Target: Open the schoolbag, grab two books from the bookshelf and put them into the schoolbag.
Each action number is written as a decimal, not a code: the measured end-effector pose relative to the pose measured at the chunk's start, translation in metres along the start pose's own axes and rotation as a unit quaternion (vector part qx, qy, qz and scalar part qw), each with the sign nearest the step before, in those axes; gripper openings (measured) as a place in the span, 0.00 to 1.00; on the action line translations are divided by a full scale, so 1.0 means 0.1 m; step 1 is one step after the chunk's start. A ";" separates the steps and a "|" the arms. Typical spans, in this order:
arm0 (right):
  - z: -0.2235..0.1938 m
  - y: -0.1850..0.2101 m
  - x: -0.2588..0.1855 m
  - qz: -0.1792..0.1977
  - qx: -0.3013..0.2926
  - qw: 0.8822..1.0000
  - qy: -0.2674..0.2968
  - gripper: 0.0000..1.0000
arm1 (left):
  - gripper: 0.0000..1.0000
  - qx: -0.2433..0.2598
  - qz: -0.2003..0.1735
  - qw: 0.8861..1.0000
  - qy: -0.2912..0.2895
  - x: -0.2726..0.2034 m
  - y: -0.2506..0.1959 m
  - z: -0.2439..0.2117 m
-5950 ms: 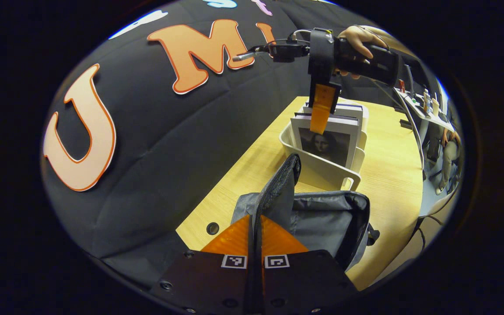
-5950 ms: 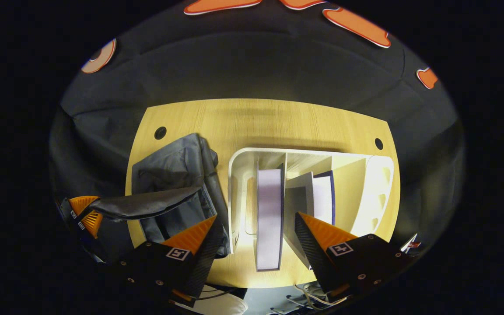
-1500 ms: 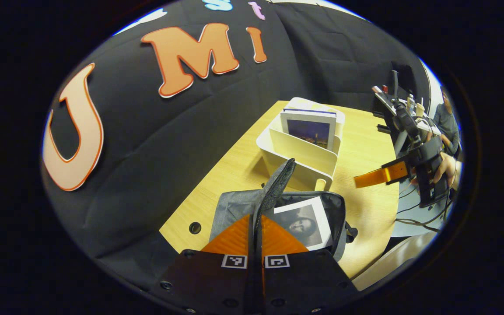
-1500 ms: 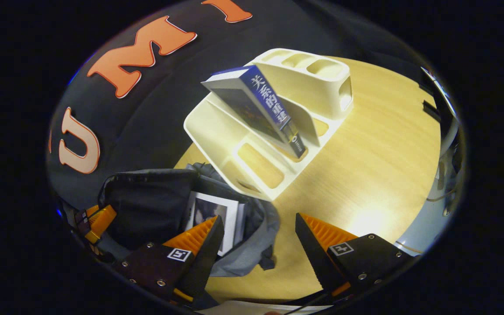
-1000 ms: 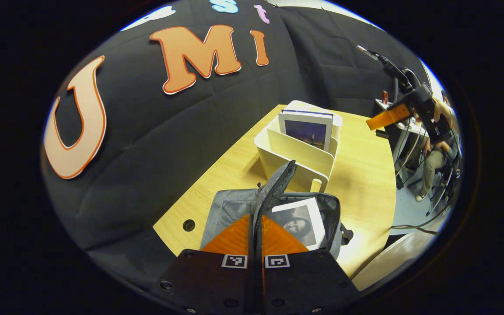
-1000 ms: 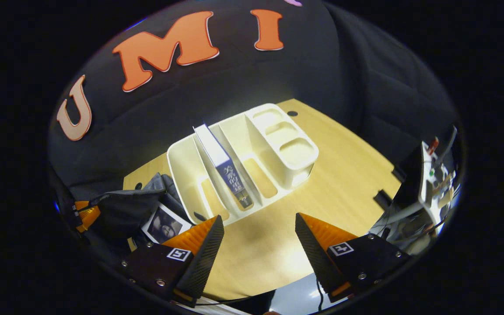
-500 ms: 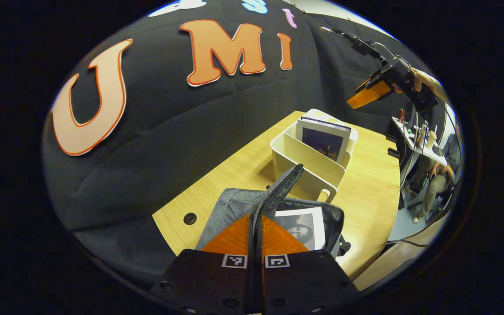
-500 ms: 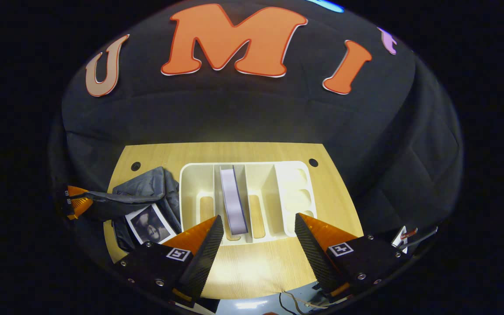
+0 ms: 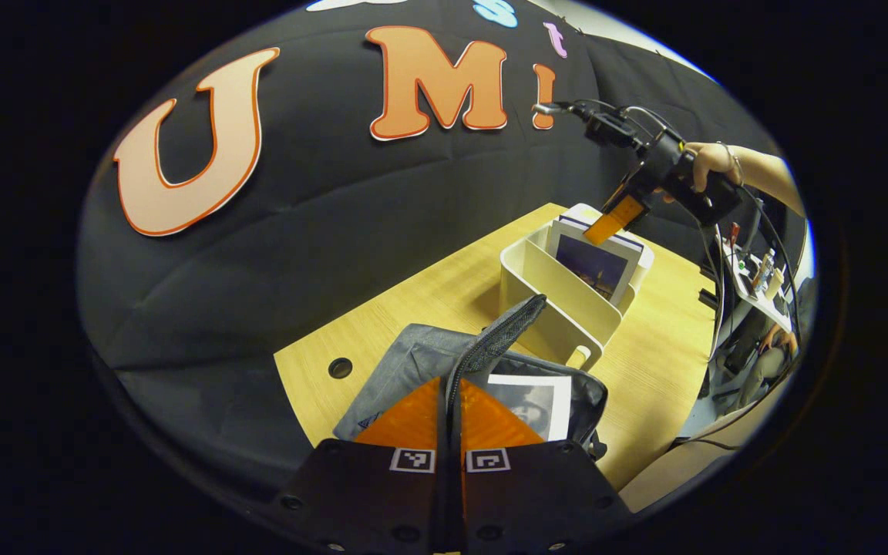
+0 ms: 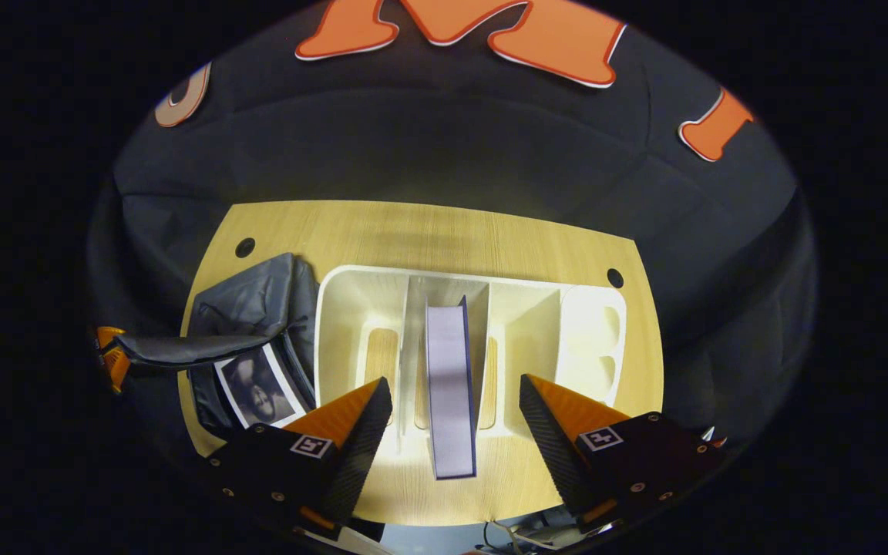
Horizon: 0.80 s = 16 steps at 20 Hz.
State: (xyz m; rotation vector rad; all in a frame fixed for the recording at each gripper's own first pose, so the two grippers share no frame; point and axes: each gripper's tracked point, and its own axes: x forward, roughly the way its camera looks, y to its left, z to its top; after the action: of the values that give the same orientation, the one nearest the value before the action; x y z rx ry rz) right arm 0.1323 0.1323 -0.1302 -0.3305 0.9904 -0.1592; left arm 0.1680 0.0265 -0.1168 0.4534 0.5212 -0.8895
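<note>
With one book [image 10: 255, 391] already in the open schoolbag [image 9: 413, 366] at the desk's [image 10: 444, 231] left end, the right gripper [image 10: 452, 405] hangs wide apart above the second book [image 10: 450, 378] upright in the bookshelf [image 10: 583, 339]. The left gripper [image 9: 450, 408] is clamped on the bag's flap [image 9: 502, 335]. Next, likely, a descent to pinch that book.

Grey bag [image 9: 405, 366], cream shelf [image 10: 351, 308], light wood desk [image 10: 444, 231]. Book [image 10: 450, 385] at 6 o'clock has white pages, dark blue cover; the bagged one [image 10: 255, 389] is black-and-white.

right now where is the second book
In the right gripper view the second book stands upright in the bookshelf's middle slot, right of the schoolbag.
</note>
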 end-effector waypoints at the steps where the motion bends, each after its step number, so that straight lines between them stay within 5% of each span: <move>1: -0.01 0.02 0.12 0.006 0.007 1.000 0.011 1.00 | 0.01 -0.001 0.005 1.000 0.002 0.01 0.01 0.01; 4: -0.08 0.01 0.40 0.012 0.012 0.999 0.035 1.00 | 0.01 -0.007 0.014 1.000 0.008 0.00 0.01 0.00; 6: -0.13 0.05 0.51 0.018 0.015 0.999 0.044 0.90 | 0.01 -0.009 0.017 1.000 0.012 0.00 -0.01 0.01; 8: -0.16 0.09 0.59 0.028 0.025 0.998 0.052 0.76 | 0.01 -0.009 0.021 1.000 0.016 0.01 0.00 0.01; 10: -0.17 0.12 0.59 0.041 0.040 0.997 0.052 0.46 | 0.01 -0.008 0.023 1.000 0.019 0.00 0.00 0.02; 11: -0.17 0.12 0.60 0.042 0.041 0.997 0.053 0.41 | 0.01 -0.008 0.023 1.000 0.019 0.01 0.00 0.01; 15: -0.17 0.04 0.37 0.039 0.048 0.997 0.043 0.39 | 0.01 -0.007 0.022 1.000 0.019 0.02 0.00 0.02; 16: -0.17 0.07 0.26 0.048 0.054 0.996 0.043 0.48 | 0.01 -0.006 0.021 1.000 0.019 0.02 -0.01 0.02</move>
State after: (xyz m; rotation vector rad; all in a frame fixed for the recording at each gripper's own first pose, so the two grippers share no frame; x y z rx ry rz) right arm 0.1317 0.1280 -0.1614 -0.1775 1.0764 -0.1402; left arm 0.1686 0.0229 -0.1166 0.4689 0.5496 -0.8394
